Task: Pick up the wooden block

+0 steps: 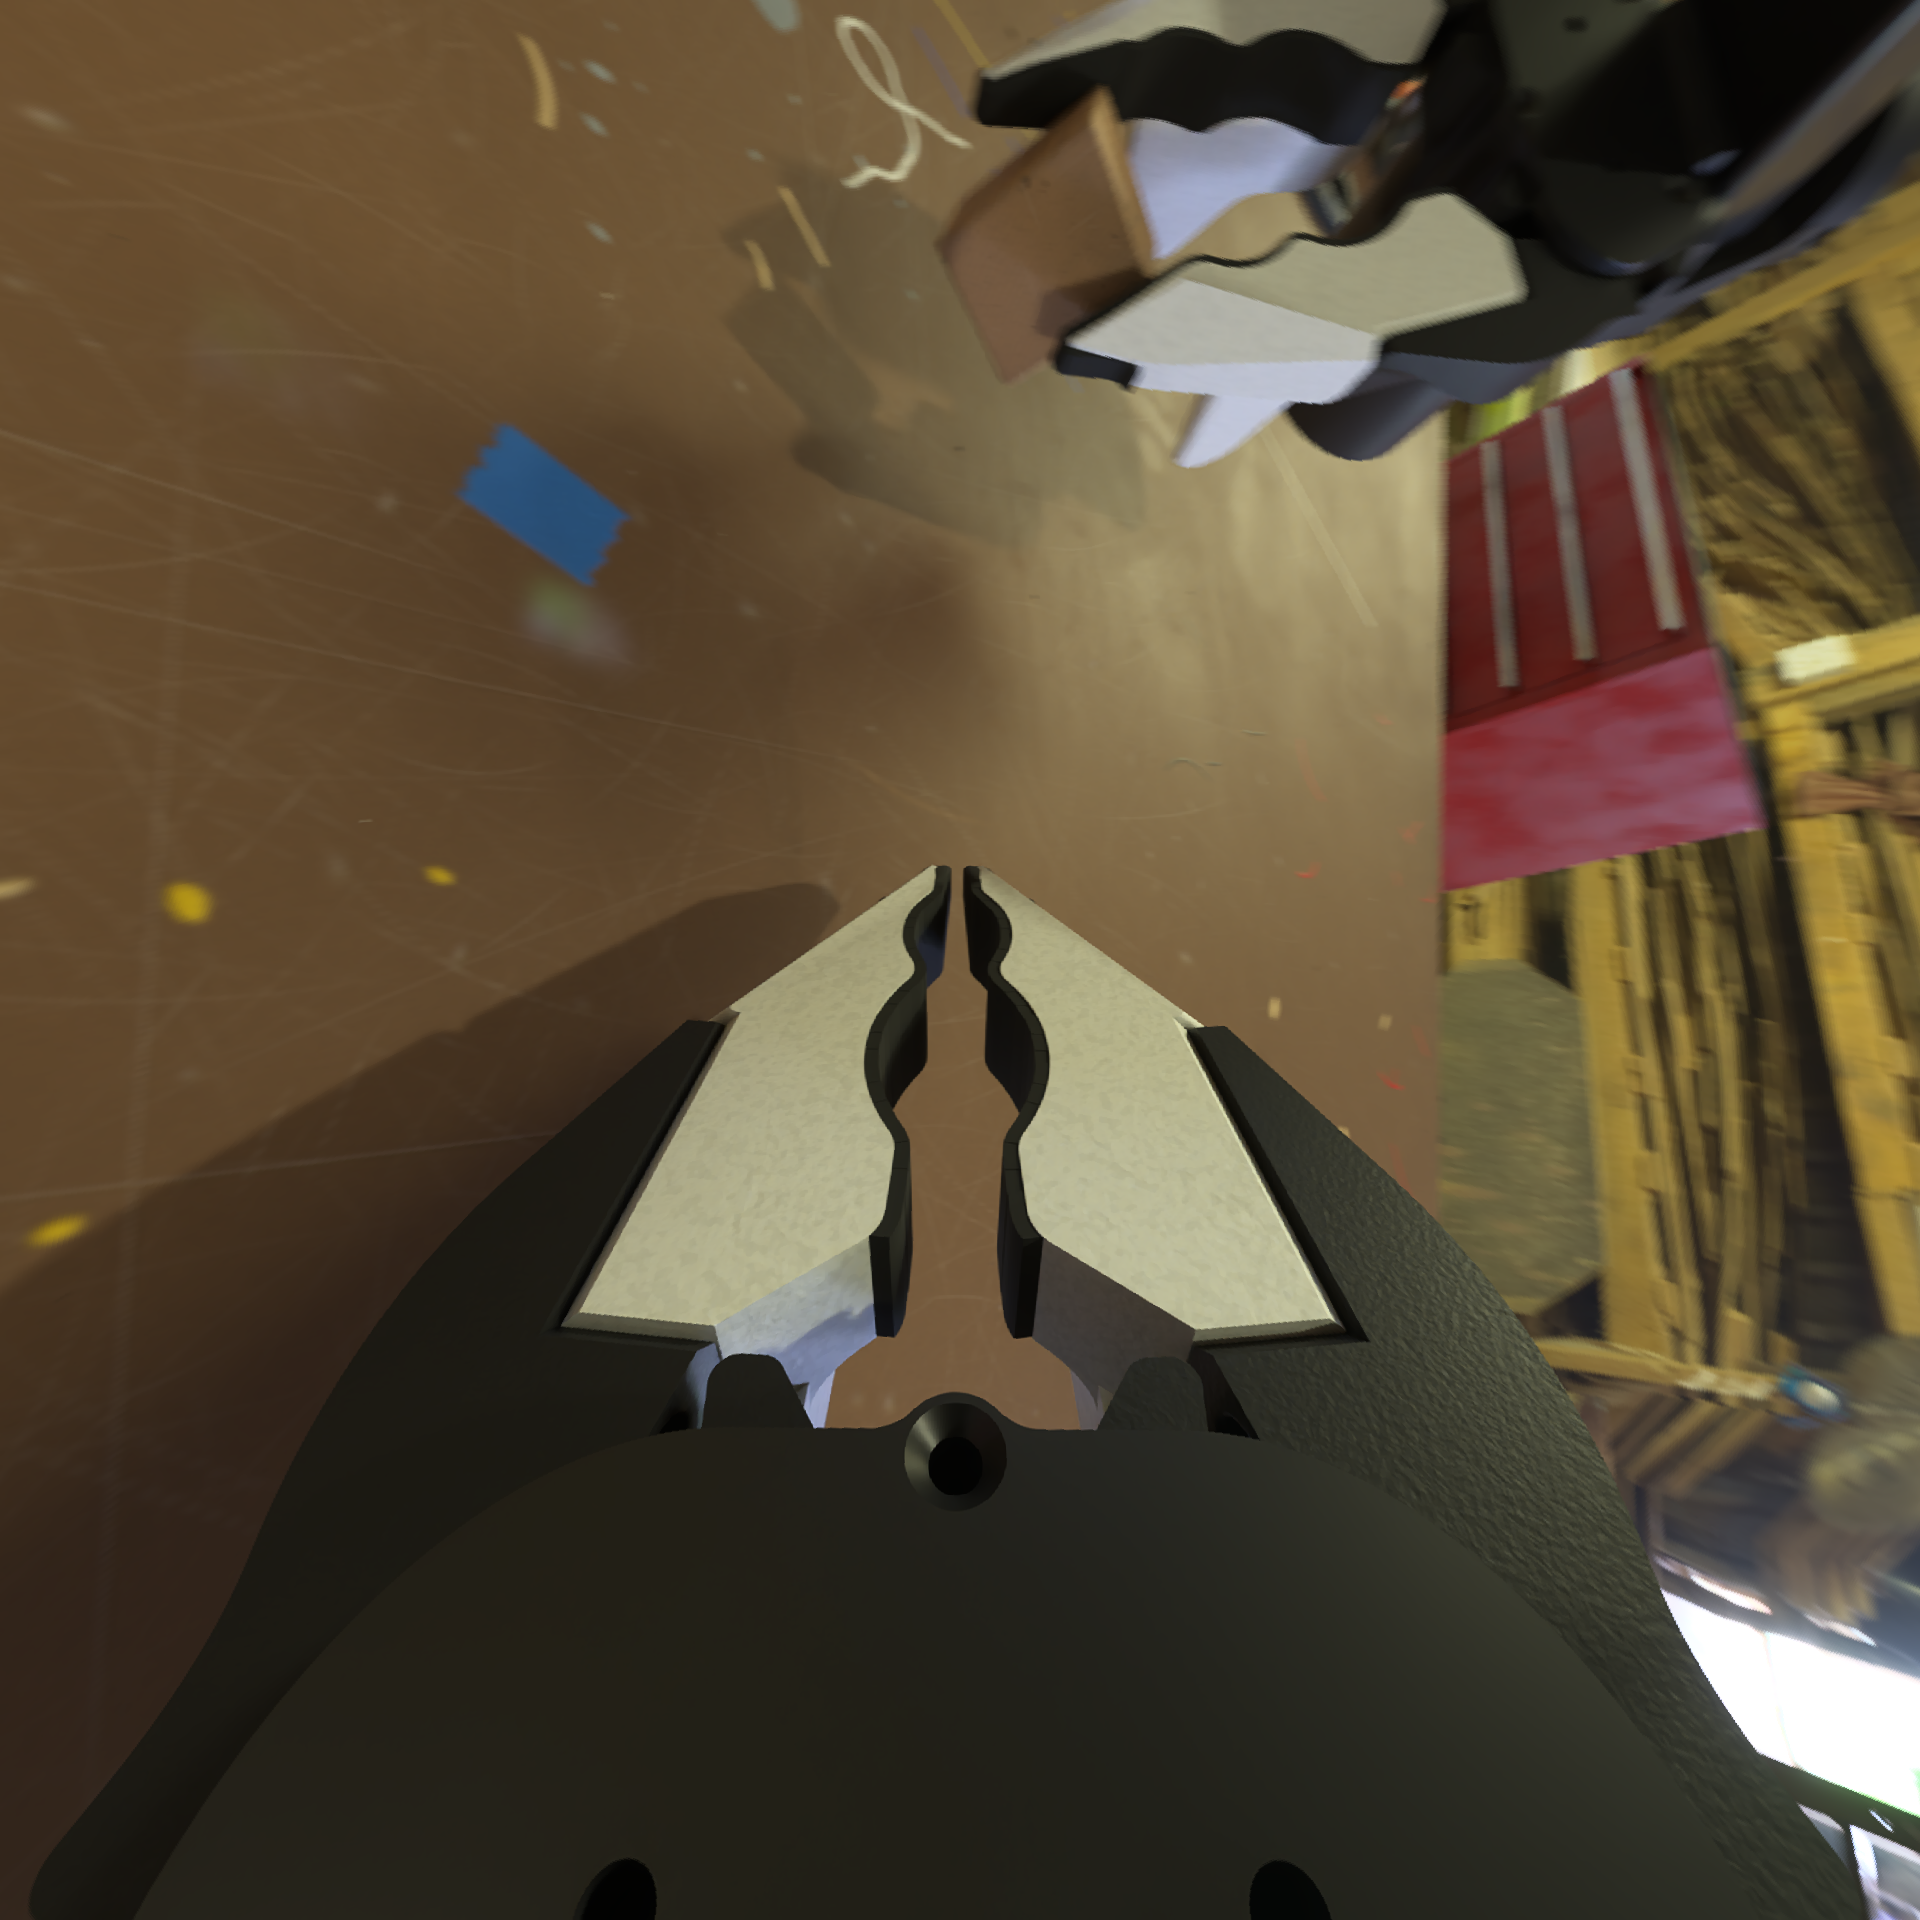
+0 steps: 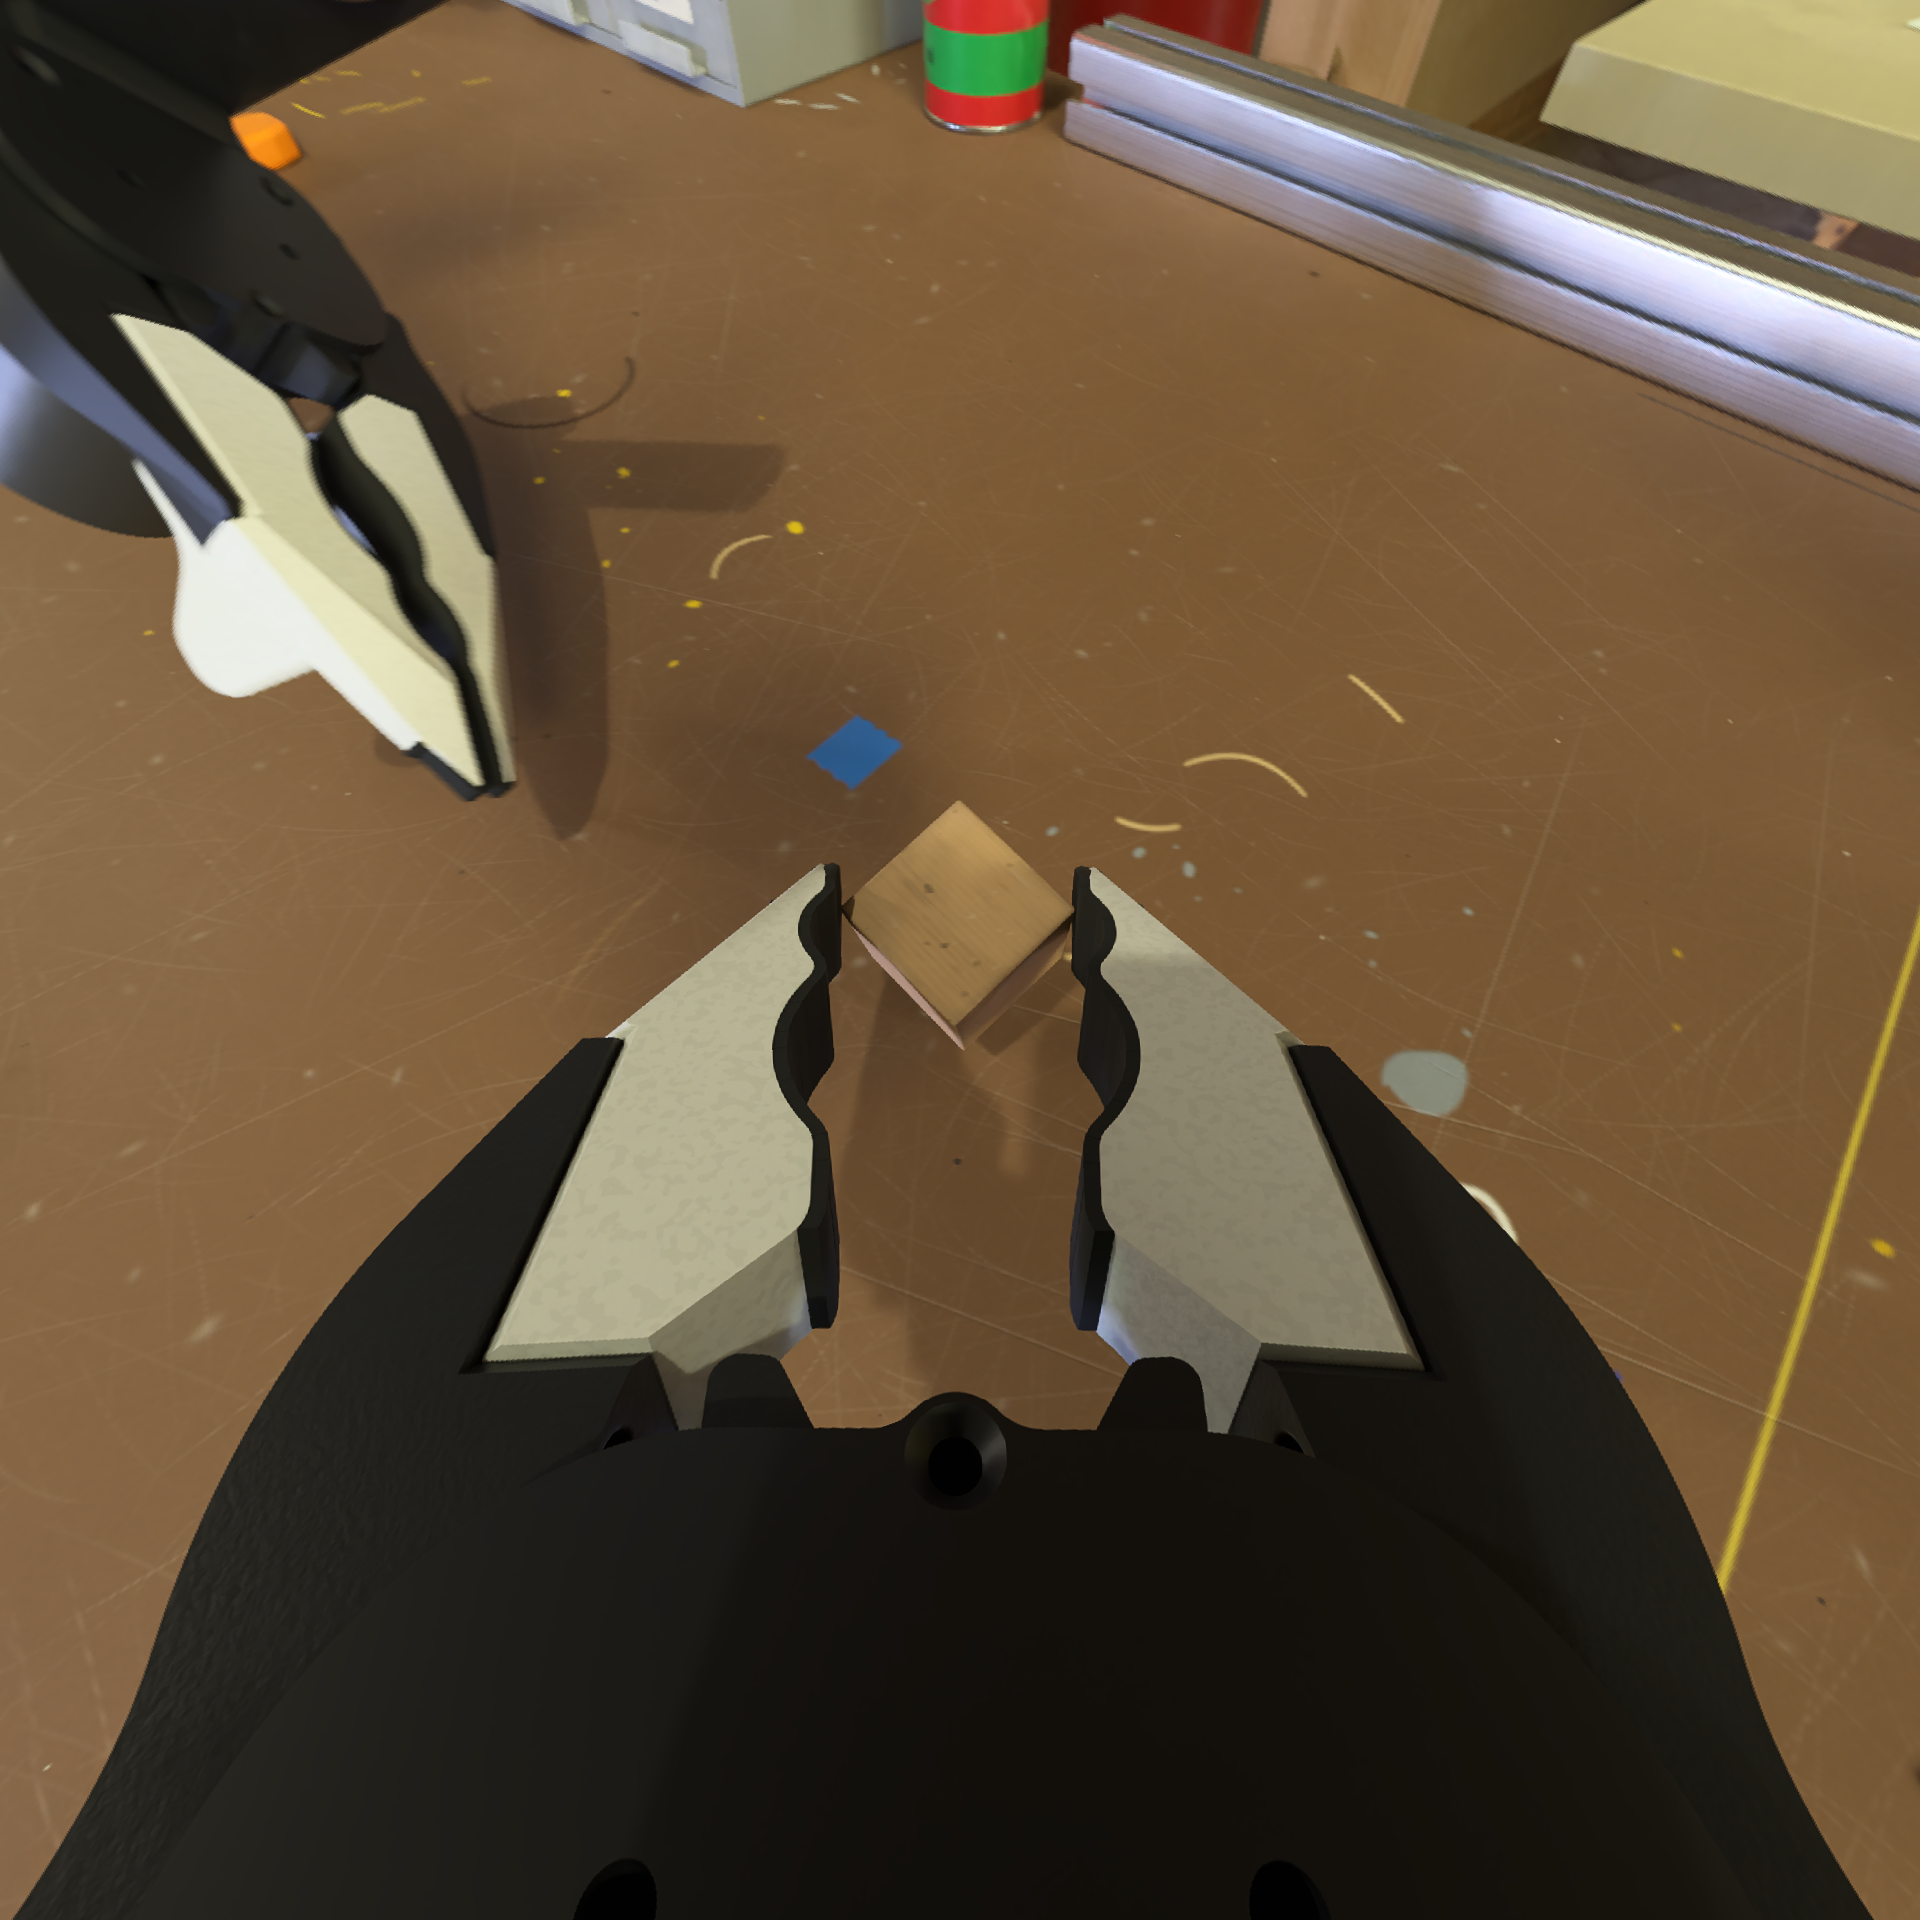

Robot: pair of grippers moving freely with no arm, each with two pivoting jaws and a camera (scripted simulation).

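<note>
We had the wooden block (image 2: 961,925) between the fingertips of our right gripper (image 2: 954,914), turned like a diamond, so the jaws met its two side corners rather than flat faces. From the left wrist view the block (image 1: 1023,265) hung clear of the brown workbench (image 1: 520,727), with its shadow thrown on the surface below it, so we judged the lift already made. The right gripper (image 1: 1101,239) was clamped on the block, jaws held apart only by the block itself.

Our left gripper (image 1: 957,873) did nothing useful: its tongs were together, tips all but touching, nothing between them. It hovered well to the left of the block in the right wrist view (image 2: 483,769).

The block looked small, stiff and light, solid wood with smooth faces. Nothing fragile there, we reckoned, but a corner-to-corner pinch is a shaky hold; we thought it could twist or squirt out if the squeeze slackened. Flat opposite faces would have been the better place to take it.

A scrap of blue tape (image 2: 854,750) lay on the bench just beyond the block. Far back stood a red and green can (image 2: 985,62), with metal rails (image 2: 1455,208) to its right.
</note>
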